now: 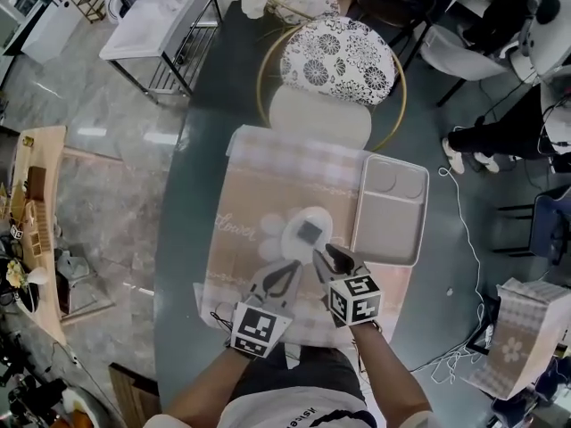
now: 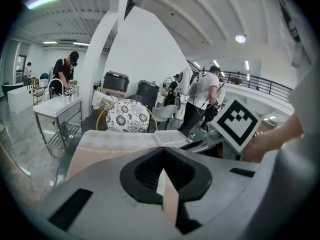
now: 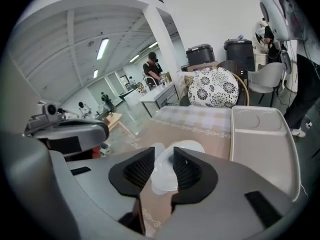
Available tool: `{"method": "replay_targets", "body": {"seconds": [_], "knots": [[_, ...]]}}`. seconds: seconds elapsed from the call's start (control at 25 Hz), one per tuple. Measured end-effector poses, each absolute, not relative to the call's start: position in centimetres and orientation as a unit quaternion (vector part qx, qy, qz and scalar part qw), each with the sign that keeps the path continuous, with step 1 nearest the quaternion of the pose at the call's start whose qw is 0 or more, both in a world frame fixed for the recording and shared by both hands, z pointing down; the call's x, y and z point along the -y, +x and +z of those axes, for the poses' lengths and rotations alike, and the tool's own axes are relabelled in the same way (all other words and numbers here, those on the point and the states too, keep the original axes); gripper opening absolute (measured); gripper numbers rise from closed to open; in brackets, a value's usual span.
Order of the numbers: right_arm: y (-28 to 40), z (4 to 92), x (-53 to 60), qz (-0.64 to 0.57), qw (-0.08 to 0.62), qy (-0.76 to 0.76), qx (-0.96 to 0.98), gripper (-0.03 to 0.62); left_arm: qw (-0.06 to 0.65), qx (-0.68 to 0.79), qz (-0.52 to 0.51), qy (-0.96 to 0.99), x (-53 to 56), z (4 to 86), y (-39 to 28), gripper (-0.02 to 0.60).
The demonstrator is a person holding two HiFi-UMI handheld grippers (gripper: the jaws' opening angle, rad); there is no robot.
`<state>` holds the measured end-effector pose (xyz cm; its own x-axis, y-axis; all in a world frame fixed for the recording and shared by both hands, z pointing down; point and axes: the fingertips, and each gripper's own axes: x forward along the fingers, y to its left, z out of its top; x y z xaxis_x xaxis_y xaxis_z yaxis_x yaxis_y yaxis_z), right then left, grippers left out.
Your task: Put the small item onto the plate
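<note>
- The small item [image 1: 310,232], a dark flat square, lies on the white plate [image 1: 291,244], which sits on the desk's placemat [image 1: 241,266].
- It looks light and thin. It is probably best pinched across two opposite edges, and it may slide on the smooth plate.
- The left hand-held gripper [image 2: 162,153] has its jaws pressed together and is empty. The right hand-held gripper [image 3: 164,156] is spread and holds nothing.
- The item's material and thickness are too small to tell.

The left forearm [image 1: 207,389] and right forearm [image 1: 390,374] reach forward side by side. The left gripper [image 1: 291,266] points ahead and a little downward, its jaws closed tip to tip with nothing between them. The right gripper [image 1: 325,255], just beside it, tilts down more steeply, its jaws apart and empty.
</note>
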<state>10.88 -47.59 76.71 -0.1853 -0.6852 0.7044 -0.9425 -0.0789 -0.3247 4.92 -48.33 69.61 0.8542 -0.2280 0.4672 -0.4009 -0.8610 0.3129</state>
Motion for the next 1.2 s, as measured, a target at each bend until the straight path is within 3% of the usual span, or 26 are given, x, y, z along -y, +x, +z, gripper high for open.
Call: {"method": "replay_targets", "body": {"seconds": [0.24, 0.76, 1.2], "knots": [[10.1, 68.9, 47.0, 0.373, 0.111, 0.611, 0.689, 0.061, 0.194, 0.171, 0.206, 0.944, 46.8, 65.5, 5.7, 0.006], [9.2, 55.4, 43.1, 0.303, 0.017, 0.606, 0.735, 0.026, 0.172, 0.184, 0.156, 0.955, 41.6, 55.5, 5.8, 0.006], [7.8, 49.0, 38.8, 0.233, 0.0, 0.6, 0.765, 0.014, 0.163, 0.223, 0.109, 0.955, 37.9, 49.3, 4.2, 0.006]]}}
